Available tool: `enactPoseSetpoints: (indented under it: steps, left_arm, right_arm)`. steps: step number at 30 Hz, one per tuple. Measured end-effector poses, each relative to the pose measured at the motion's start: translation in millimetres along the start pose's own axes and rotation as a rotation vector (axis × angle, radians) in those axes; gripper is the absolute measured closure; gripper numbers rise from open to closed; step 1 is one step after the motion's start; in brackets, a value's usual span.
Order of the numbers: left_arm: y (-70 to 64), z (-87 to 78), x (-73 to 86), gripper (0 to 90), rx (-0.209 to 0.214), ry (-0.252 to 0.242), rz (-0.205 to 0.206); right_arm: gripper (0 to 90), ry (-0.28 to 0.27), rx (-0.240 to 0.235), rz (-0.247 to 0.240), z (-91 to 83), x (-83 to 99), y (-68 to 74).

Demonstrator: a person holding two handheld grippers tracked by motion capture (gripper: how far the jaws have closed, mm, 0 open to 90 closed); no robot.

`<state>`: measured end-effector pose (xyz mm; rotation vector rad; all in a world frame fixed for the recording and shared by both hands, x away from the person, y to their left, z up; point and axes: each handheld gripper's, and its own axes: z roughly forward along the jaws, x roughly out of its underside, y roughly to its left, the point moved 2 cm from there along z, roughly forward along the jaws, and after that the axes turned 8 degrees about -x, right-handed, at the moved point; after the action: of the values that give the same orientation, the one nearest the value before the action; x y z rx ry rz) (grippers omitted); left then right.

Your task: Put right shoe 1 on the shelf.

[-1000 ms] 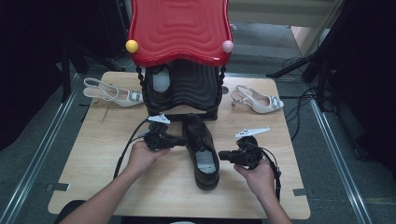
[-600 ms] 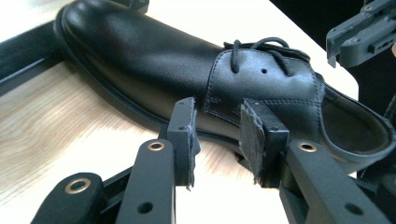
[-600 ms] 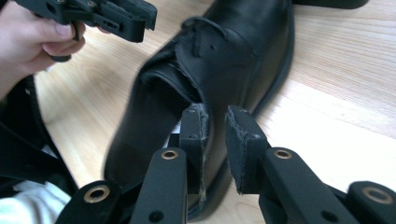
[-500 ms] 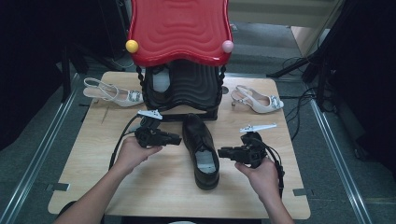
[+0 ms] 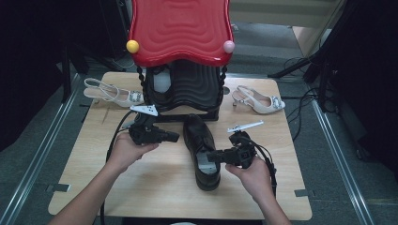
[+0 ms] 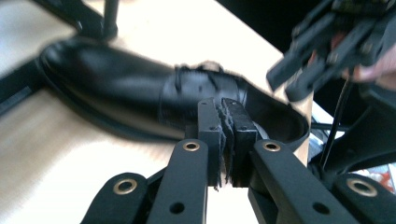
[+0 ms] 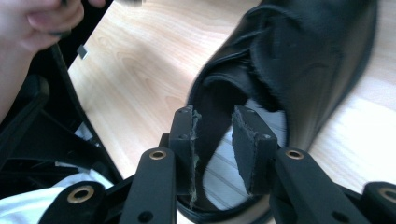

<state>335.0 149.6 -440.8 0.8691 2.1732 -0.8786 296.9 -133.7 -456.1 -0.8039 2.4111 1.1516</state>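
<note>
Lying lengthwise at the table's (image 5: pixel 155 187) middle, the black shoe (image 5: pixel 201 145) points its toe at the far rack (image 5: pixel 185 89). Just left, the left gripper (image 5: pixel 174 137) is fully closed, holding nothing. At the right, the right gripper (image 5: pixel 211 156) hovers partly open over the shoe's heel opening.

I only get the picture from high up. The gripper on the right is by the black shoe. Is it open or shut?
Observer: Open. In the right gripper view the right gripper has a clear gap between its pads, over the heel opening of the black shoe.
Operator: Has it grabbed the shoe?
Observer: Not yet; the striped insole shows through the gap and nothing is pinched.
Operator: What about the other gripper?
Observer: The left gripper is shut, pads pressed together with nothing between them, pointing at the shoe's side.
</note>
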Motion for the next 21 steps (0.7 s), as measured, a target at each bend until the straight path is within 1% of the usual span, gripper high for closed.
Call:
enactPoseSetpoints:
  steps: [2,4,6,8,9,11,14,15,16,17,18,19,20,21]
  left_arm:
    - [0.7,-6.4,-11.5,87.0,-0.013,-0.012,0.018]
    - [1.5,-13.1,-24.7,87.1,-0.010,-0.026,0.025]
    - [2.5,-17.8,-35.3,87.0,-0.005,-0.032,0.029]
    - [2.5,-22.3,-46.7,86.9,-0.022,-0.035,0.046]
    - [2.5,-24.7,-52.9,86.8,-0.015,-0.038,0.048]
    - [2.5,-28.5,-60.1,85.7,-0.026,-0.048,0.059]
    - [4.4,-33.3,-71.0,86.3,-0.020,-0.051,0.060]
    - [4.0,-34.2,-74.0,86.8,-0.015,-0.049,0.056]
    - [4.2,-35.0,-76.6,86.9,-0.020,-0.050,0.066]
    - [3.6,-36.7,-80.7,87.5,-0.020,-0.049,0.067]
    - [3.5,-37.8,-83.3,88.0,-0.019,-0.051,0.067]
    - [3.6,-40.1,-86.8,88.3,-0.019,-0.056,0.066]
    - [4.0,-42.2,-90.5,88.9,-0.017,-0.060,0.067]
    - [4.7,-44.6,-94.1,89.2,-0.017,-0.064,0.067]
  right_arm:
    - [70.9,0.023,-0.004,0.008,5.6,-1.5,4.4]
    - [70.5,0.032,0.000,0.000,10.1,-2.7,5.7]
    - [70.1,0.045,-0.001,0.004,16.3,-4.1,7.3]
    - [69.2,0.060,0.008,-0.001,23.7,-5.8,8.0]
    - [68.4,0.068,0.012,-0.006,27.2,-6.8,8.6]
    - [67.5,0.090,0.036,-0.023,34.4,-8.9,10.9]
    - [66.9,0.107,0.054,-0.035,42.1,-11.0,12.9]
    - [66.7,0.112,0.054,-0.036,45.6,-11.9,12.7]
    - [66.3,0.118,0.051,-0.034,48.4,-12.3,12.6]
    - [65.5,0.125,0.054,-0.028,50.5,-12.6,13.0]
    - [65.1,0.130,0.060,-0.037,54.3,-13.1,12.8]
    - [63.9,0.137,0.062,-0.030,56.5,-13.2,13.8]
    - [62.6,0.145,0.058,-0.031,59.5,-13.2,14.7]
    - [62.3,0.153,0.076,-0.042,62.5,-13.2,15.9]
